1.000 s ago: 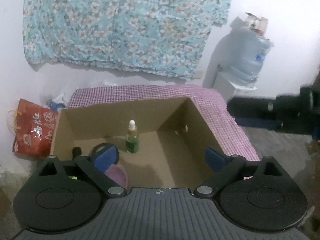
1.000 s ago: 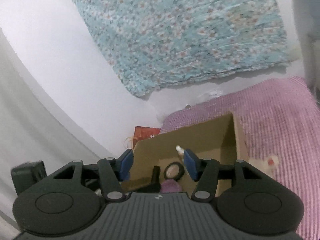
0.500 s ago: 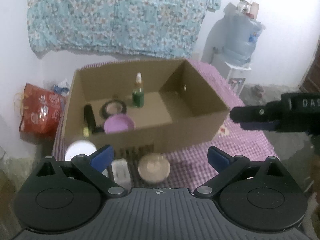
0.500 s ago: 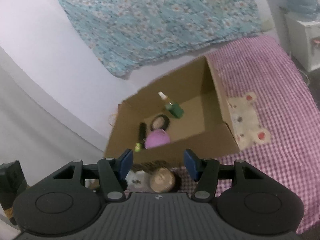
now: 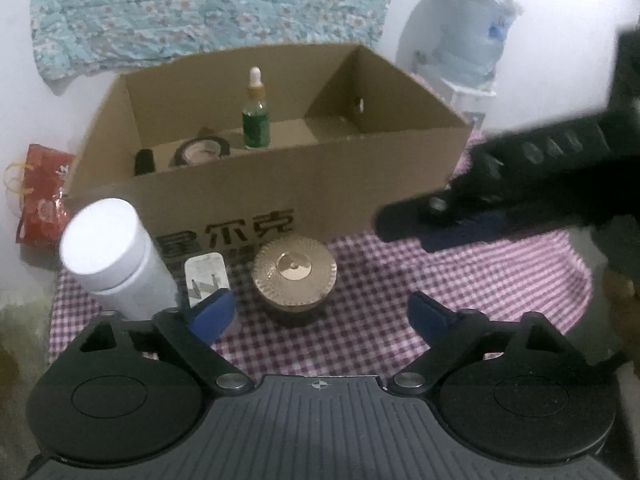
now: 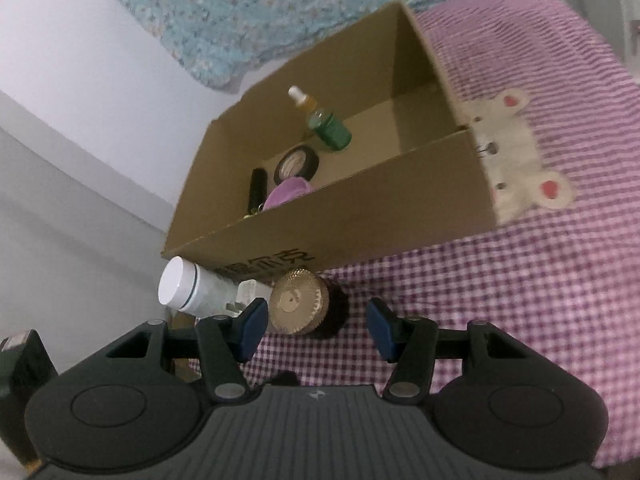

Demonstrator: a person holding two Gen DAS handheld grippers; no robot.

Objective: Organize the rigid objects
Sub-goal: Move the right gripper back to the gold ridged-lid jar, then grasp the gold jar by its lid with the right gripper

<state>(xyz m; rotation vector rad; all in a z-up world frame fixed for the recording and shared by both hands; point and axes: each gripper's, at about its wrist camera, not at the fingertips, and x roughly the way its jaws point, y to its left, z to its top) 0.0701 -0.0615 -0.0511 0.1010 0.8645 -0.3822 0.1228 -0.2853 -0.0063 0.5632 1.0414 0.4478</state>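
Observation:
A gold-lidded jar (image 5: pixel 295 276) (image 6: pixel 300 300), a white plug adapter (image 5: pixel 206 276) (image 6: pixel 248 292) and a white canister (image 5: pixel 116 256) (image 6: pixel 188 288) stand on the checked cloth before an open cardboard box (image 5: pixel 280 184) (image 6: pixel 360 216). In the box are a green dropper bottle (image 5: pixel 256 124) (image 6: pixel 330 128), a round compact (image 5: pixel 202 151) (image 6: pixel 296 164), a black tube (image 5: pixel 145 162) and a purple lid (image 6: pixel 286 192). My left gripper (image 5: pixel 320 312) hovers just short of the jar, jaws closing, nothing between them. My right gripper (image 6: pixel 316 326) faces the same jar, jaws closing and empty; its blurred body (image 5: pixel 520 184) shows at right.
The pink checked cloth (image 5: pixel 440 280) covers the table, with a bear patch (image 6: pixel 516 160) right of the box. A red bag (image 5: pixel 40 196) sits low at left. A water bottle (image 5: pixel 468 44) stands at back right, and a floral cloth (image 5: pixel 200 8) hangs on the wall.
Both grippers have come down and back from above the box, so the jar, adapter and canister in front now show. The left jaws have narrowed a little. The right gripper looms larger in the left view.

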